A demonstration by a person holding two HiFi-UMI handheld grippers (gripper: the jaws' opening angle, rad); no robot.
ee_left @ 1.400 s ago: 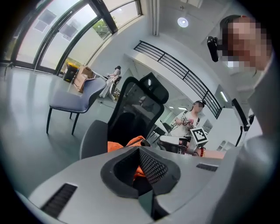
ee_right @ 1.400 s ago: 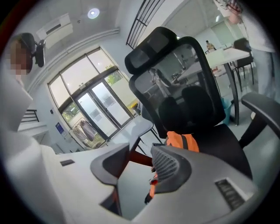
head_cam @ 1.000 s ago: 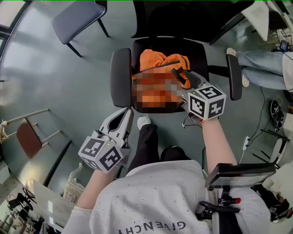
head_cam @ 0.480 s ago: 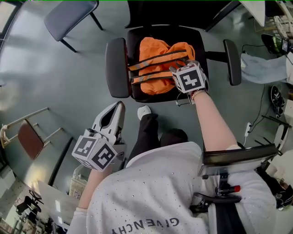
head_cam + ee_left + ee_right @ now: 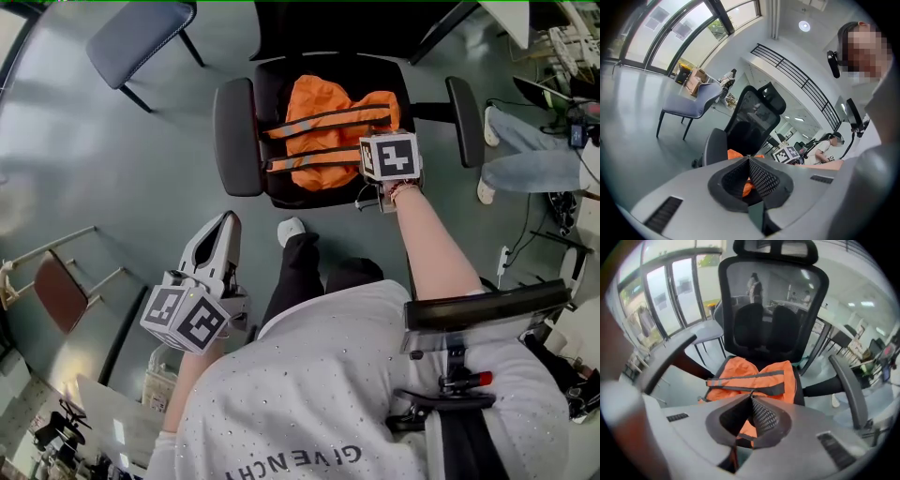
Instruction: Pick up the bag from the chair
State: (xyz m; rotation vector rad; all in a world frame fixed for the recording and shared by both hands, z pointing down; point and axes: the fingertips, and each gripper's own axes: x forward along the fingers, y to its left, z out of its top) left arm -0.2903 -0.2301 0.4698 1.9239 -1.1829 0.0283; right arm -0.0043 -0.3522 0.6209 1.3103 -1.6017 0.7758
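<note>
An orange bag [image 5: 328,122] with grey straps lies on the seat of a black office chair [image 5: 234,136]. My right gripper [image 5: 377,155] points steeply down onto the bag's front right part, its marker cube hiding the tips in the head view. In the right gripper view its jaws [image 5: 751,397] have just been closing; they now meet on the lower grey strap [image 5: 776,389] and orange fabric. My left gripper [image 5: 225,217] hangs left of the chair, away from the bag, tips together and holding nothing; the bag [image 5: 736,153] shows just beyond its jaws [image 5: 749,158].
A blue-grey chair [image 5: 141,33] stands at the far left and a brown folding chair [image 5: 58,286] at the near left. Another person's legs [image 5: 525,164] are to the right of the armrest [image 5: 464,108]. My own shoe [image 5: 293,228] is just before the seat.
My right gripper tipped downward onto the bag and its jaws went from wide open to closed. My left gripper drifted left and back, away from the chair.
</note>
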